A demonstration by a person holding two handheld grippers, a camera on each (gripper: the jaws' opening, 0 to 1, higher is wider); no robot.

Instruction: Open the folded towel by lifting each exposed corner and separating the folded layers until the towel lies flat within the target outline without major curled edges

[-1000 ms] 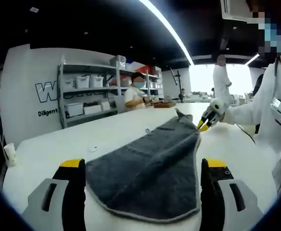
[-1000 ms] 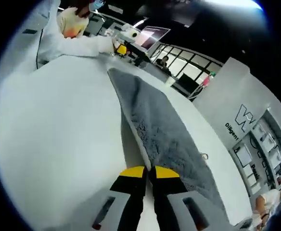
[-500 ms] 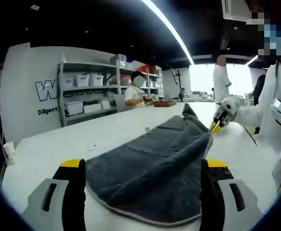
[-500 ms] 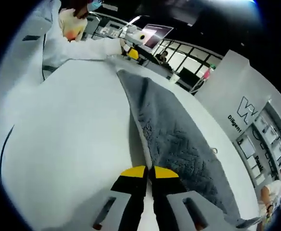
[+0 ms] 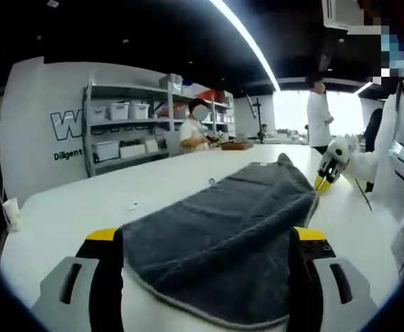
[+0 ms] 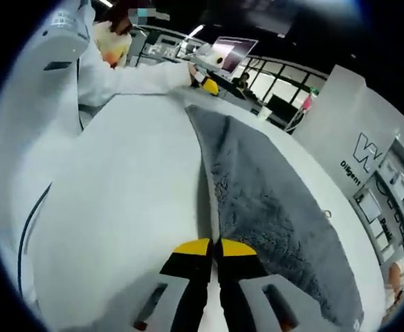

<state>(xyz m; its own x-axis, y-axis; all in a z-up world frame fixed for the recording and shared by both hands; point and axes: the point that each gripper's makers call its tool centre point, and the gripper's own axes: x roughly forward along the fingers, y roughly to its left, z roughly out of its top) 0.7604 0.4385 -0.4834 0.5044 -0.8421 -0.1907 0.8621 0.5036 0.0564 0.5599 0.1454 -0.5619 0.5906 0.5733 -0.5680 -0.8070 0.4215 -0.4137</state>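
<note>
Left gripper view: left gripper (image 5: 202, 277) fingers wide, straddling the towel's (image 5: 223, 228) near end on the white table (image 5: 70, 207), apparently ready to pin. Right gripper (image 5: 324, 176) at far right pinches the edge.

Right gripper view: right gripper (image 6: 213, 252) fingers pinched together on the towel (image 6: 271, 200) edge, apparently to peel the layer open.

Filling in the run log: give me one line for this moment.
right gripper: shut on towel edge | left gripper: open, towel end between jaws | towel: partly lifted off table

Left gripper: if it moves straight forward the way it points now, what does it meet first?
Most likely the grey towel, whose near edge already lies between the open fingers of the left gripper. Depth is unclear.
</note>
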